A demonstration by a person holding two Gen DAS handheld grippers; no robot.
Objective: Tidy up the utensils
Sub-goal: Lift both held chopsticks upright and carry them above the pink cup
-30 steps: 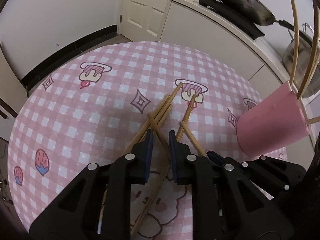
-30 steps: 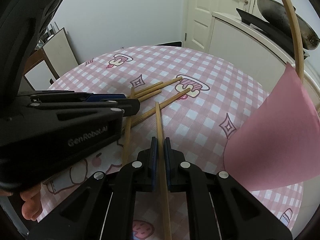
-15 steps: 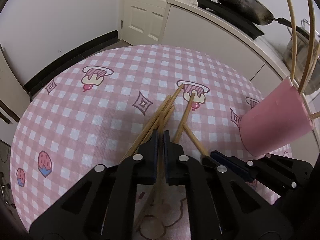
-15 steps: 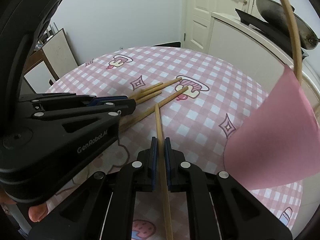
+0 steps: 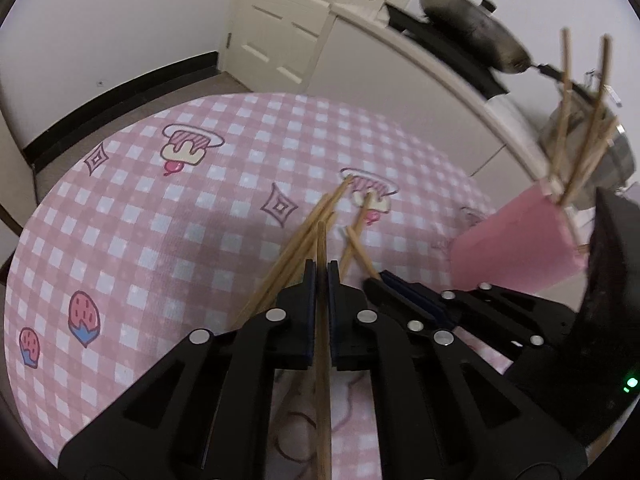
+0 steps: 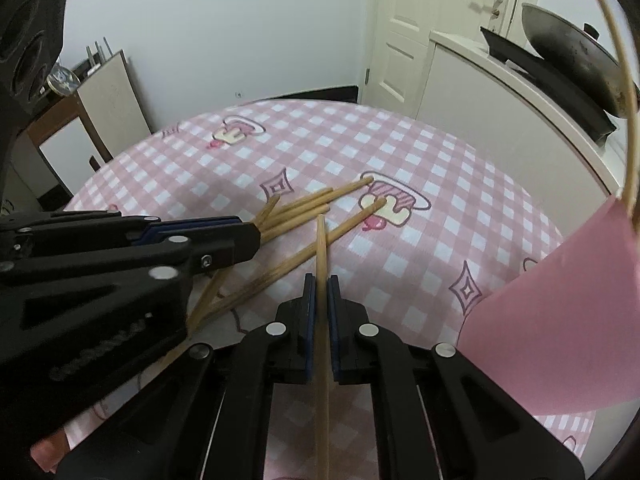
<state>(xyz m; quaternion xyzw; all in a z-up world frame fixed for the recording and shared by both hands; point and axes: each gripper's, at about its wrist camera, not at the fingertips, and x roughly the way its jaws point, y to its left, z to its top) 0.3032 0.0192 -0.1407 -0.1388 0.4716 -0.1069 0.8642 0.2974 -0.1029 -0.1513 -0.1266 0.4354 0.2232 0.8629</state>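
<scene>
Several wooden chopsticks point(image 5: 304, 236) lie bunched on the pink checked tablecloth point(image 5: 160, 216); they also show in the right wrist view point(image 6: 304, 212). My left gripper point(image 5: 321, 270) is shut on one chopstick point(image 5: 322, 352), lifted above the pile. My right gripper point(image 6: 321, 284) is shut on another chopstick point(image 6: 321, 320); it shows from the side in the left wrist view point(image 5: 376, 280). A pink cup point(image 5: 520, 244) at the right holds several chopsticks point(image 5: 576, 128); the cup also fills the right edge of the right wrist view point(image 6: 560, 320).
A white counter point(image 5: 420, 92) with a dark wok point(image 5: 468, 32) runs behind the table, with a white door point(image 5: 288, 32) beyond. A metal pot point(image 5: 592, 160) stands behind the cup. A small cabinet point(image 6: 80, 120) stands left of the table.
My left gripper has closed from open onto one chopstick and lifted it off the pile. My right gripper has kept its chopstick and risen a little.
</scene>
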